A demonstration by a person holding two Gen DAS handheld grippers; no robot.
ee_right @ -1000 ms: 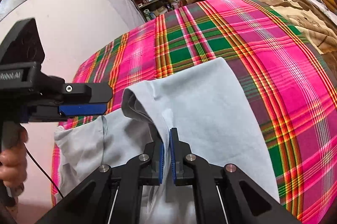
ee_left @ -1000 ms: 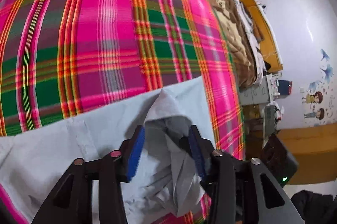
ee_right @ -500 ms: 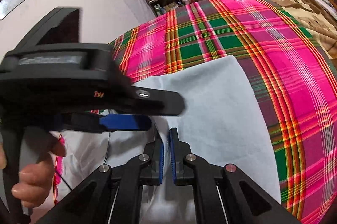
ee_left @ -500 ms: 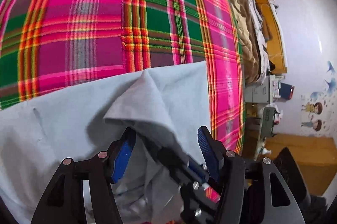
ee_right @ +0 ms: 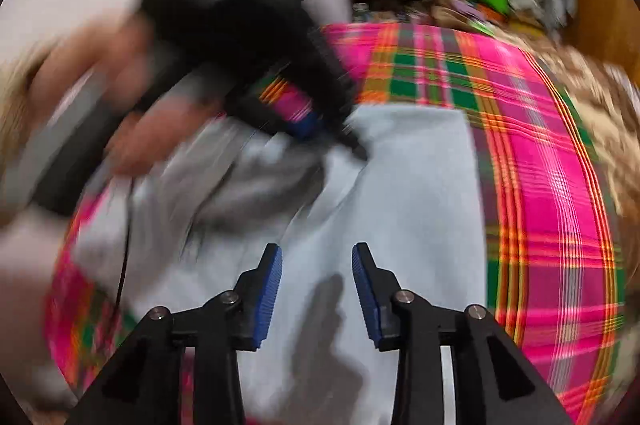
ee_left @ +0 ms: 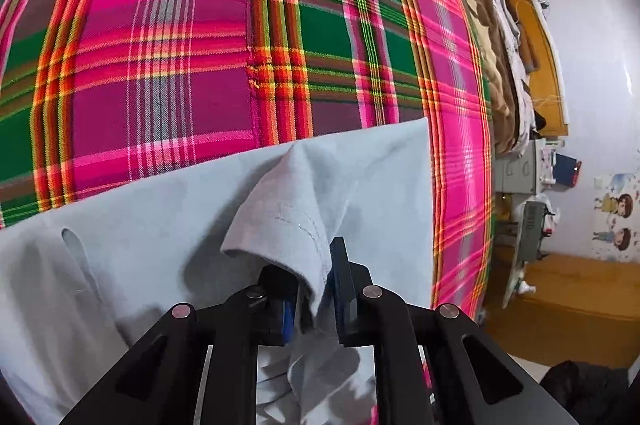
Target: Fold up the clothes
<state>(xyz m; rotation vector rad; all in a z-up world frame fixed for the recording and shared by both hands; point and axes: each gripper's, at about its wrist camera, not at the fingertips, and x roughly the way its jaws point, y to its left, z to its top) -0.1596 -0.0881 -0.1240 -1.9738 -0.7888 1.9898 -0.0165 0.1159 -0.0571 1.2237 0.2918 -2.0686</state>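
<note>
Jaws of left gripper [ee_left: 314,299] closing on a raised fold of the pale blue shirt [ee_left: 168,225], w/ cloth pinched between pads. Right gripper [ee_right: 317,295] jaws opening, nothing between them, prob. handing the fold over. Shirt lies flat on plaid bedspread [ee_left: 200,45], ready for next fold.

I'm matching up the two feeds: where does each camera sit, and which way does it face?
Left wrist: on the left gripper, looking down its closing fingers at a pinched fold of the pale garment.
Right wrist: on the right gripper, jaws opening and empty, facing the garment; blurred hand shows.
Shared: garment, plaid cloth.
</note>
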